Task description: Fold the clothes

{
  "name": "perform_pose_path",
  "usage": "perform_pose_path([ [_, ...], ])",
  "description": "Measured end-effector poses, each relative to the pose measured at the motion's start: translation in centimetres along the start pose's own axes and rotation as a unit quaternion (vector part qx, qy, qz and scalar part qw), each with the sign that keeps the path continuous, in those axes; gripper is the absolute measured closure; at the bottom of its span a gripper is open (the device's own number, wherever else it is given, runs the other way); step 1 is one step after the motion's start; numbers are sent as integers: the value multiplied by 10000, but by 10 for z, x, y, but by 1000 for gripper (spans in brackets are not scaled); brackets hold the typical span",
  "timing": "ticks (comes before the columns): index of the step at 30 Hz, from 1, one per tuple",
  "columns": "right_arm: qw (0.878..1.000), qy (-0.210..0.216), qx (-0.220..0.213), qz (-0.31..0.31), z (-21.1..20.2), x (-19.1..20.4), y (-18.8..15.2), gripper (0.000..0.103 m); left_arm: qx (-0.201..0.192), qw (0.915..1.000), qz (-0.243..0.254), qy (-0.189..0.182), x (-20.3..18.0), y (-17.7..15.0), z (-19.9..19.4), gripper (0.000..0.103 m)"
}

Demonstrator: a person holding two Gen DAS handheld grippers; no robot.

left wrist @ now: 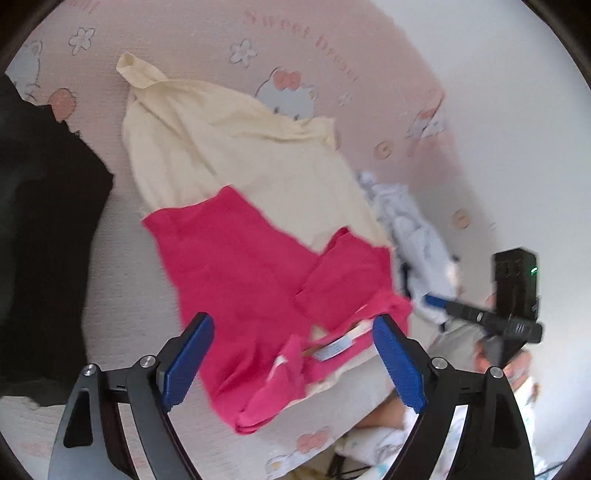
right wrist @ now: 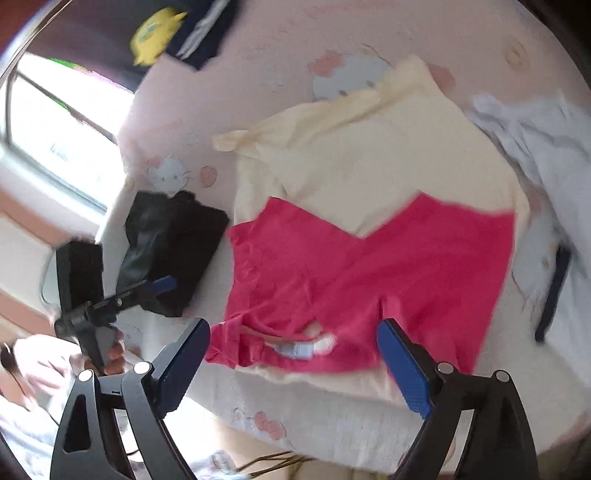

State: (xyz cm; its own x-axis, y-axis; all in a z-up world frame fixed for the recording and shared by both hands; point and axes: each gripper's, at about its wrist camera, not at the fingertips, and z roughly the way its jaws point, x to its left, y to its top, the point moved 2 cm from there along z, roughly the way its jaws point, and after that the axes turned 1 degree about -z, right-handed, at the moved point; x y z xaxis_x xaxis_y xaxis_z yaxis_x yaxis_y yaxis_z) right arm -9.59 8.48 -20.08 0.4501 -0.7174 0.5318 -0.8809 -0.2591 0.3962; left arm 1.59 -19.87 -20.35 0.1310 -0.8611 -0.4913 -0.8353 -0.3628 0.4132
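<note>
Pink bedsheet (left wrist: pixel 192 33) printed "Sweet Dream"; red garment (left wrist: pixel 240 258) label unreadable.

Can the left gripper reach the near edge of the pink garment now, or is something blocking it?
Probably yes. The left gripper is open and empty, above the near edge of the pink garment, which lies on top of the cream garment. Nothing lies between them.

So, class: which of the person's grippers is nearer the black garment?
Left. In the right wrist view, the left gripper reaches up to the black garment, a blue finger over its edge. The right gripper hovers open over the pink garment, farther away.
</note>
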Motion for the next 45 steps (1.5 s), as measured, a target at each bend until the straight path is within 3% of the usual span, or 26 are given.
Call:
perform_pose_path([
  [3,9898,-1087,-625,-683,-17,-3,2,11,78,9989,392,262,-6,-10,4,15],
  [7,9631,-1917,-1024,-1585,-26,1,3,11,261,9930,959,635,-15,-26,17,15],
  [12,9581,-1875,-465,-2113,-12,-4,-4,11,415,9817,1625,906,-30,-46,31,15],
  [17,9429,-2173,6,-2526,18,-8,-24,11,595,9697,2028,1227,-33,-56,47,15],
  [21,9267,-2411,393,-2857,35,-14,-35,11,746,9612,2496,902,-41,-65,54,15],
  [24,9263,-2444,499,-2823,42,-21,-35,11,675,9531,2713,1158,-41,-67,59,15],
  [29,9232,-2654,404,-2749,49,-27,-28,14,671,9569,2509,1302,-31,-61,73,15],
  [30,9238,-2629,376,-2759,50,-26,-27,18,645,9574,2477,1334,-30,-60,75,15],
  [32,9275,-2482,394,-2768,54,-23,-26,36,598,9591,2383,1407,-29,-59,78,16],
  [34,9313,-2291,547,-2780,60,-19,-26,62,523,9606,2284,1498,-26,-58,79,17],
  [36,9349,-2179,598,-2738,65,-14,-27,73,513,9636,2135,1527,-22,-57,80,32],
  [38,9387,-2120,618,-2648,71,-11,-27,80,577,9707,1862,1404,-17,-54,81,61],
  [40,9448,-2160,581,-2393,72,-13,-25,86,651,9782,1567,1195,-14,-50,82,74],
  [45,9697,-2033,594,-1214,68,-39,-18,91,581,9908,941,783,-4,-32,74,75],
])
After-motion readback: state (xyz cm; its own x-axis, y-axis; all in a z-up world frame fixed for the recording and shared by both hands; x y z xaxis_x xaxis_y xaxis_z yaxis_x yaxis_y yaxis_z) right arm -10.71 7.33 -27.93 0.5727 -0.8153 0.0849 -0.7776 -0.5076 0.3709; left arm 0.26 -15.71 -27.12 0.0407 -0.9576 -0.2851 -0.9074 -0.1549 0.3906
